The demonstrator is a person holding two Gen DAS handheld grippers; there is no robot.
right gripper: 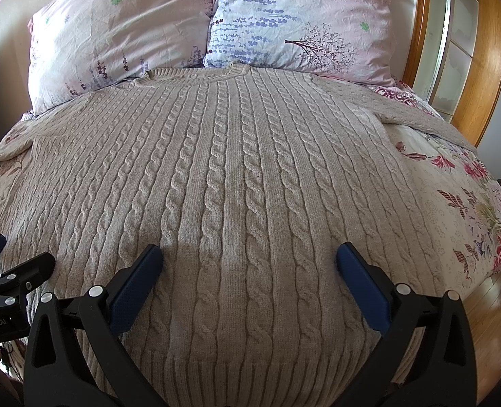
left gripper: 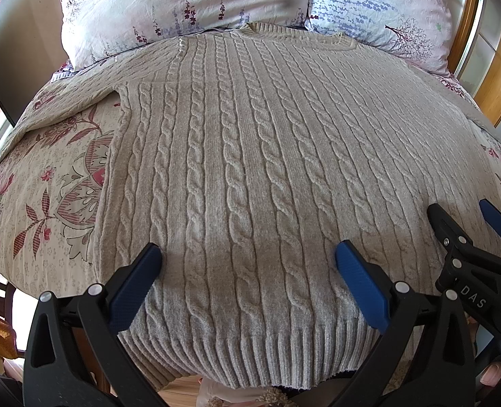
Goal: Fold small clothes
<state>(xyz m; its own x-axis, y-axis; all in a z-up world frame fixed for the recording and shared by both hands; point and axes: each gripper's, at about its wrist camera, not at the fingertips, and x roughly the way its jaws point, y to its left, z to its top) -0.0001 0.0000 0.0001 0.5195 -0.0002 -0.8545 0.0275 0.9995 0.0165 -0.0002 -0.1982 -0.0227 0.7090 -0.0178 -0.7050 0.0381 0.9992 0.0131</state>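
"DAS" on right claw [left gripper: 467, 217], "enRobot.AI", cut off, on left claw [right gripper: 9, 251]

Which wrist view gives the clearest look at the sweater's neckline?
The right wrist view: the sweater shows its ribbed neckline across its width against the pillows, well inside the frame. The left wrist view shows the neckline too, but smaller and flatter near the top edge.

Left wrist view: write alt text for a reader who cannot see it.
A beige cable-knit sweater lies spread flat on a floral bedspread, neckline toward two pillows. The left gripper hangs open over the ribbed hem, and the right gripper, also open, shows at the right edge.
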